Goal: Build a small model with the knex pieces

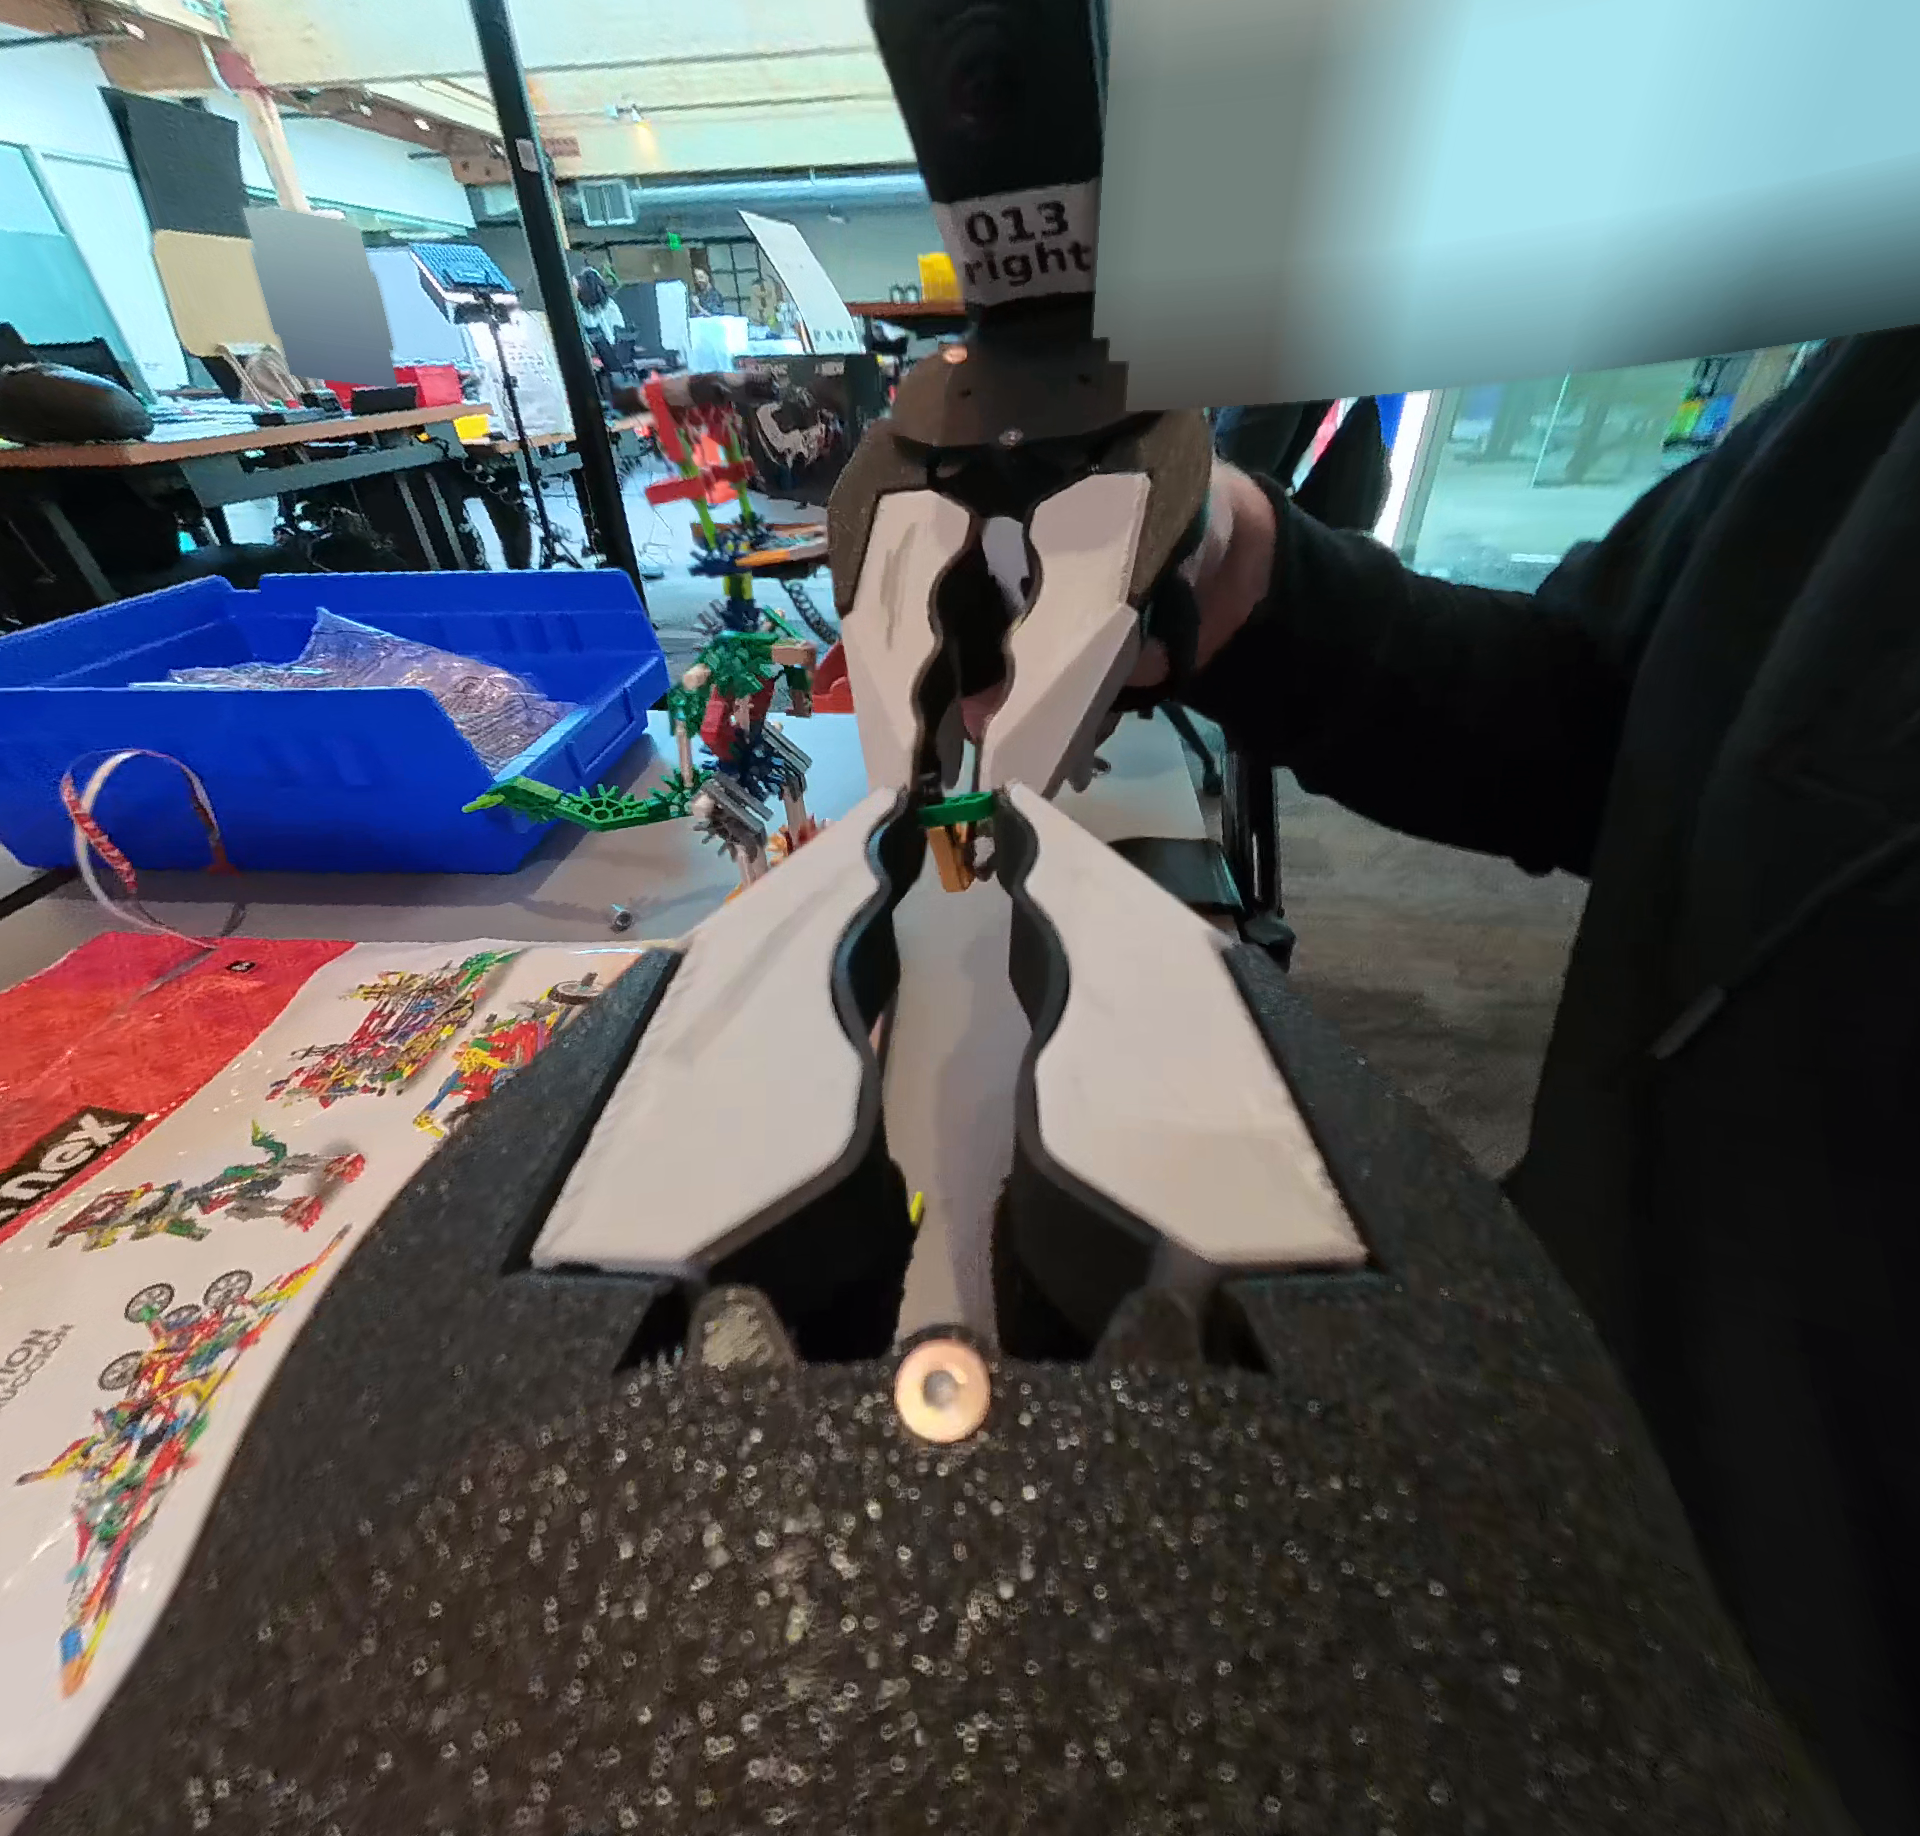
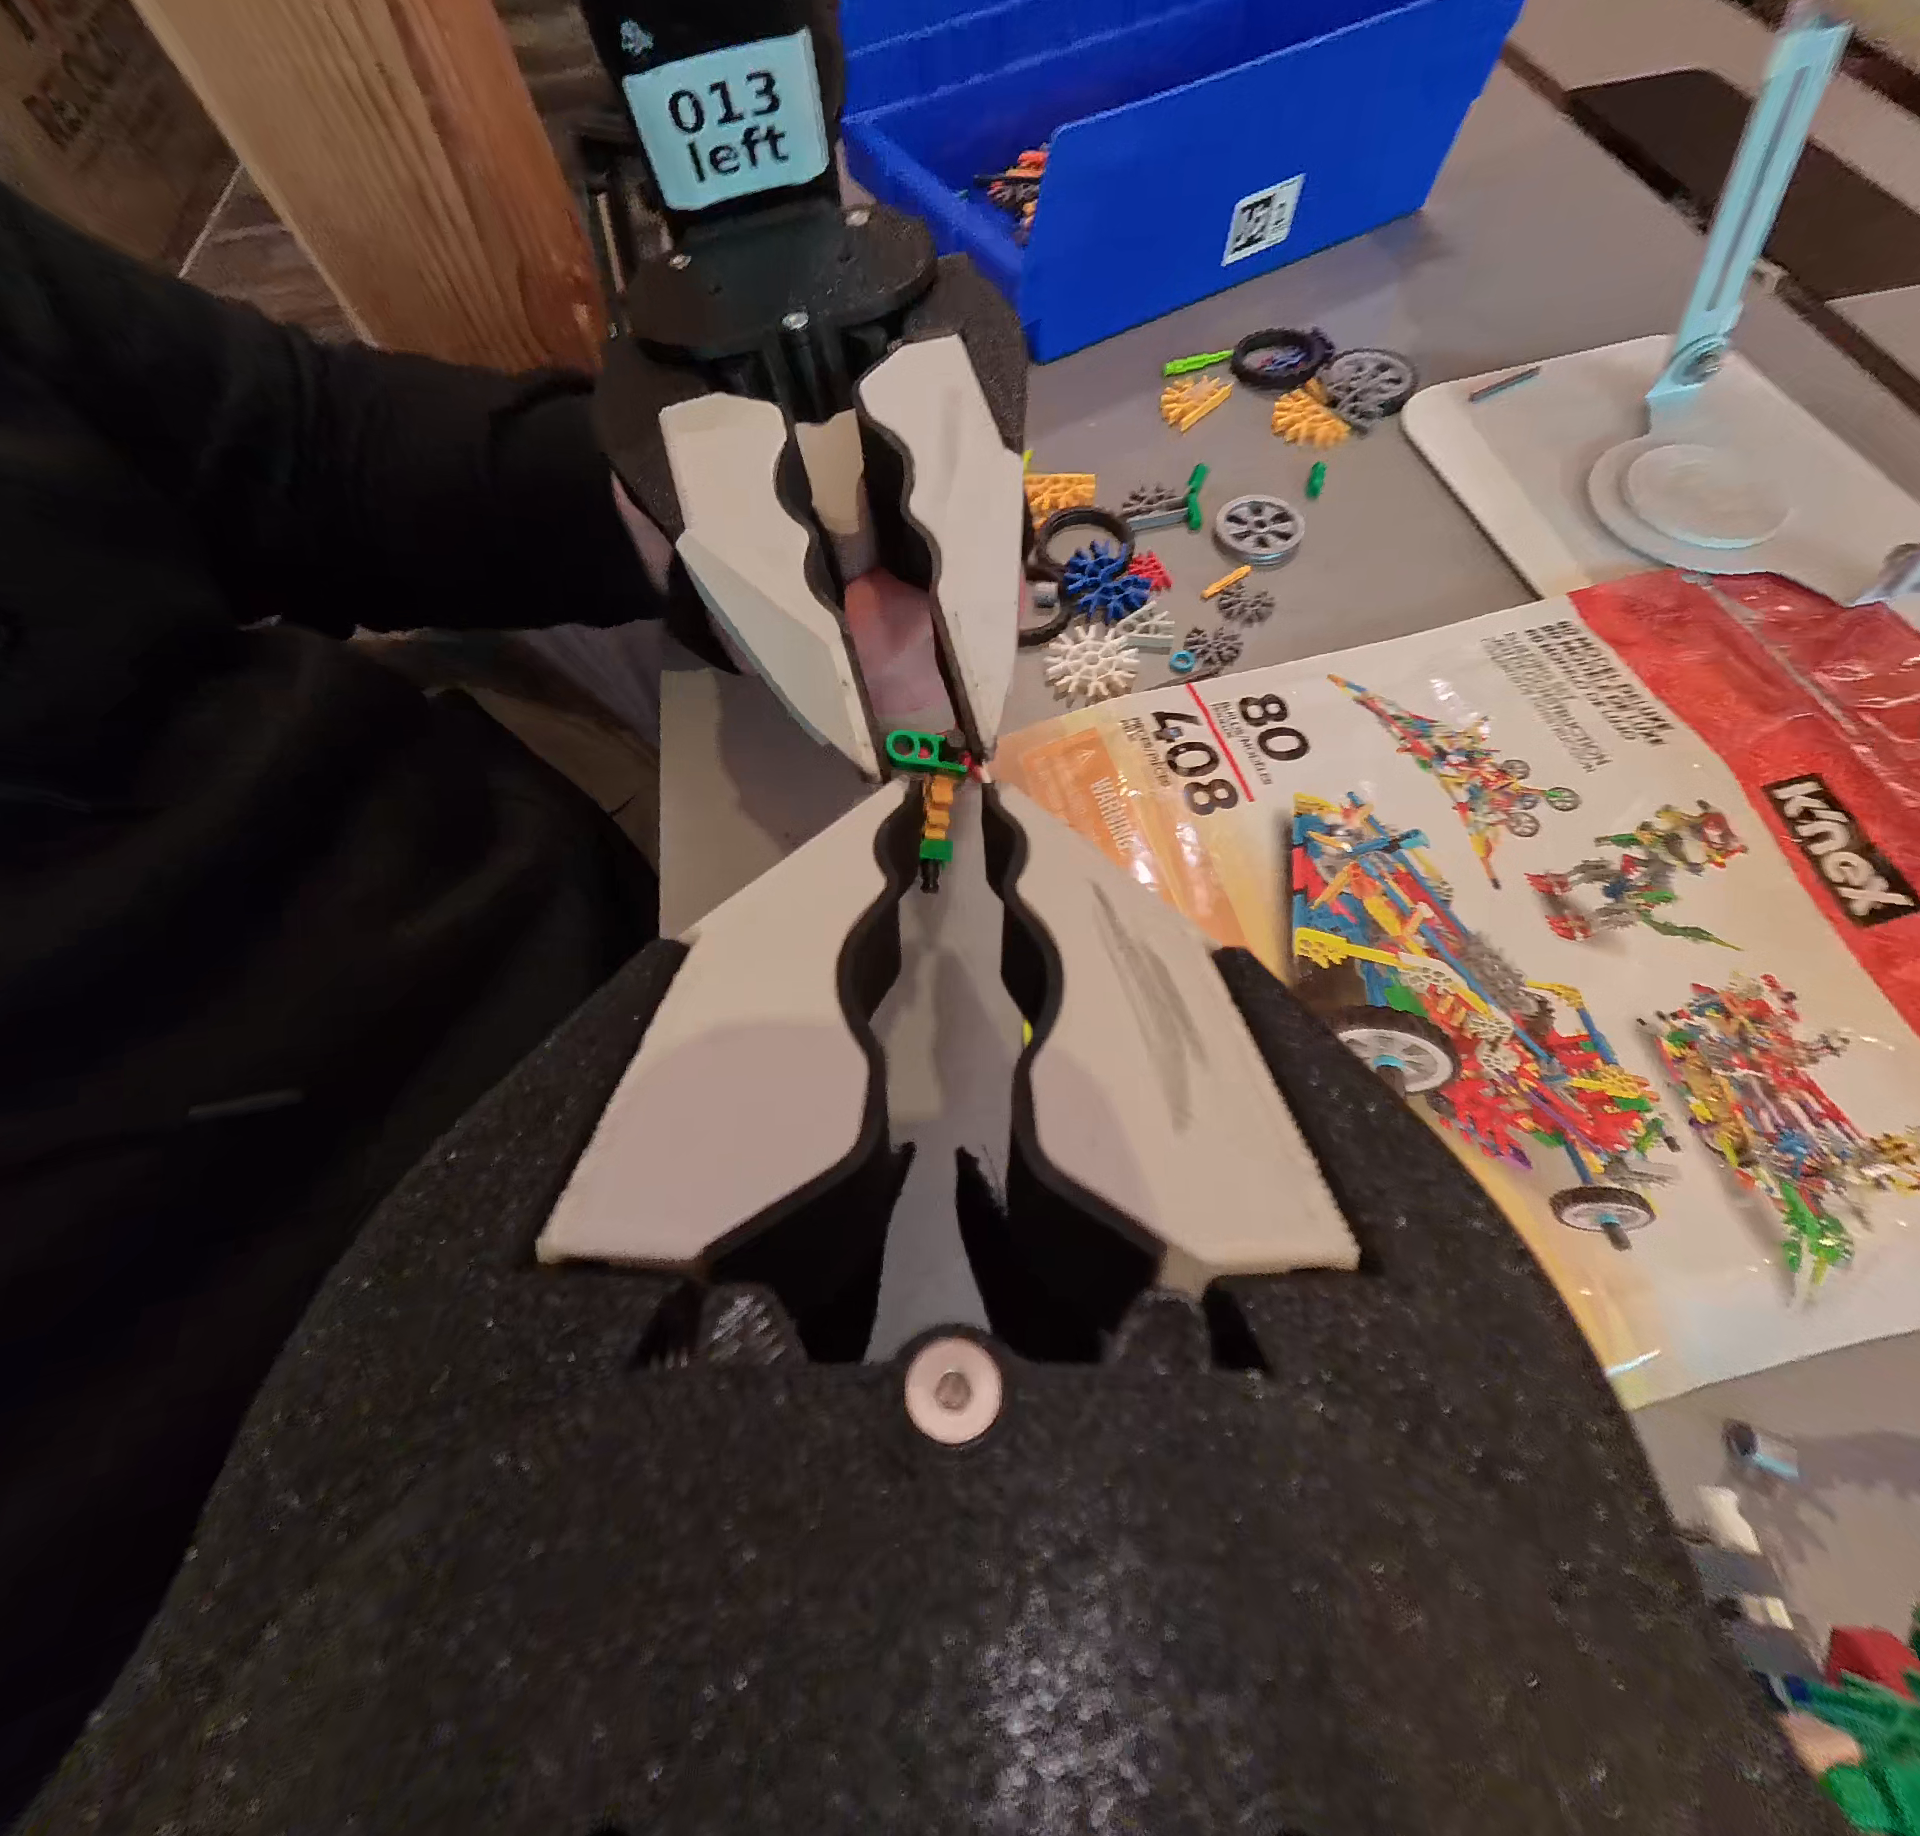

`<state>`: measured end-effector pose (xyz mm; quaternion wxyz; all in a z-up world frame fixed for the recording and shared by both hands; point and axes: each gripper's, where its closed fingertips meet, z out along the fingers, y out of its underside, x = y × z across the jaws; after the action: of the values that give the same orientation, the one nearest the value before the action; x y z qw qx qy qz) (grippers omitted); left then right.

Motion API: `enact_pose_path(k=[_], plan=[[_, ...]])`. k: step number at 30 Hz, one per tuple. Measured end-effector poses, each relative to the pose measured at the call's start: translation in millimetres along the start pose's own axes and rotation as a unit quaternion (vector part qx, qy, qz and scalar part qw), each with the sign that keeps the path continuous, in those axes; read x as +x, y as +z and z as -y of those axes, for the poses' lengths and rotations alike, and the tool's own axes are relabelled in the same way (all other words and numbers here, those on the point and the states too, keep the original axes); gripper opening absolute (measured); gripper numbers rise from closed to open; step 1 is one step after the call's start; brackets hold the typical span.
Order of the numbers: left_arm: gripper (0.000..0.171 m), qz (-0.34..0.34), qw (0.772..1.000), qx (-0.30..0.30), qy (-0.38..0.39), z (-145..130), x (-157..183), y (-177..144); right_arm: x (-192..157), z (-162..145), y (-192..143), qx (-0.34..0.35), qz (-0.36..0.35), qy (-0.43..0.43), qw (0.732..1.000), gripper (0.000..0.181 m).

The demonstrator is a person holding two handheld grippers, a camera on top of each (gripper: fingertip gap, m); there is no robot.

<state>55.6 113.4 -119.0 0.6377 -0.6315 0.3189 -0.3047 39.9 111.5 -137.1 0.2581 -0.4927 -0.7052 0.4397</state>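
Meeting tip to tip above the worktop (image 2: 1558, 259): left gripper (image 1: 951, 825) fingers clenched on green connector (image 1: 958, 807); right gripper (image 2: 940, 799) fingers clenched on orange-yellow piece (image 2: 938, 818), long axis twelve-to-six.

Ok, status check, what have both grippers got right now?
Left gripper and right gripper tip to tip, both pinching one small green-and-orange piece. Held above table edge. Loose parts off to the side.

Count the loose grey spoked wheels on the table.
2. One grey wheel beside the black tyre; another grey wheel nearer the printed bag. More may be hidden.
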Motion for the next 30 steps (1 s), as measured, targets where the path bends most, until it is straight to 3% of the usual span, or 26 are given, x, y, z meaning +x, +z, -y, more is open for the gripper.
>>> enact_pose_path(k=[5,9,11,16,24,28,30], plan=[[0.012,0.022,0.997,0.043,-0.055,11.8,-13.3,3.6,18.6,14.1,-16.4,0.049,-0.09,-0.022,0.994,0.026],[0.012,0.045,0.99,0.086,-0.107,24.3,-30.1,2.1,22.8,25.5,-40.2,0.108,-0.171,-0.058,0.978,0.028],[0.012,0.057,0.984,0.1,-0.134,28.1,-38.9,2.7,25.4,23.0,-48.3,0.104,-0.231,-0.098,0.962,0.027],[0.012,0.087,0.97,0.113,-0.198,31.1,-51.3,15.8,14.0,20.1,-45.2,0.03,-0.389,-0.308,0.868,0.017],[0.011,0.065,0.934,0.149,-0.318,40.5,-43.6,40.8,22.0,22.8,-45.1,-0.03,-0.523,-0.481,0.703,0.02],[0.011,0.062,0.924,0.149,-0.346,41.1,-37.5,50.9,27.5,29.2,-59.1,-0.03,-0.549,-0.512,0.66,0.021],[0.011,0.057,0.919,0.153,-0.359,43.0,-36.1,53.2,33.7,24.5,-62.8,-0.045,-0.549,-0.519,0.653,0.02]])
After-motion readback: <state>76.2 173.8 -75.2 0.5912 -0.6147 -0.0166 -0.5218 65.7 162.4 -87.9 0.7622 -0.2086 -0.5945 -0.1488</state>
